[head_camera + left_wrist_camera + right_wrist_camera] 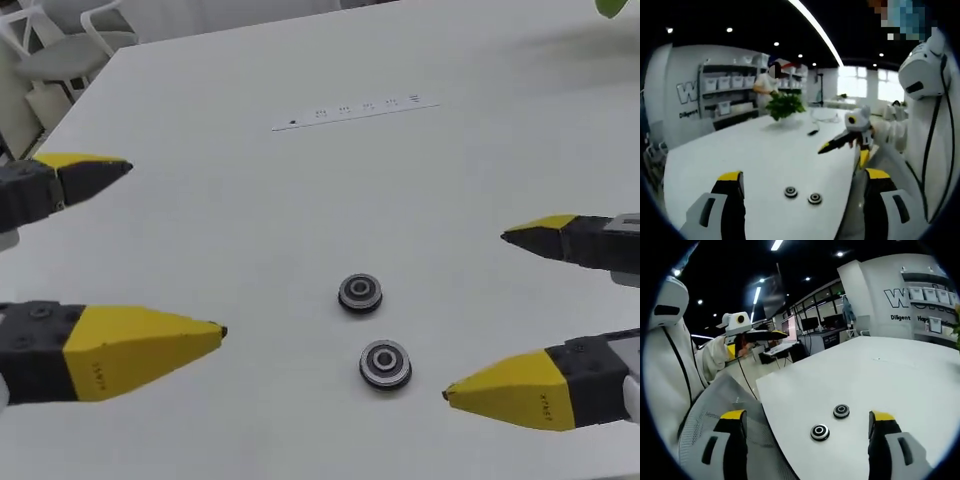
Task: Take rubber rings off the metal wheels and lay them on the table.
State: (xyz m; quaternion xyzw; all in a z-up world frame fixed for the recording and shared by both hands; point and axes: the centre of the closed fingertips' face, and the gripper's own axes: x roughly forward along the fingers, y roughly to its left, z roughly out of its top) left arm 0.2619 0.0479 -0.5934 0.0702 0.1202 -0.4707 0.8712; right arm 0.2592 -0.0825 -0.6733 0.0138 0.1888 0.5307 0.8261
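Two small metal wheels lie flat on the white table (250, 220), each with a dark rubber ring around it. The farther wheel (360, 294) (791, 192) (841, 411) and the nearer wheel (385, 364) (815, 198) (820, 432) sit close together without touching. My left gripper (178, 249) (803, 174) is held open to the left of them, nothing between its yellow-tipped jaws. Off to their right, my right gripper (474, 315) (807, 415) is open and empty too. Both grippers hover clear of the wheels.
A pale strip with small markings (355, 110) lies across the far part of the table. White chairs (70, 45) stand past the far left corner. A green plant (785, 105) sits at the table's right end. The table's near edge is close to the wheels.
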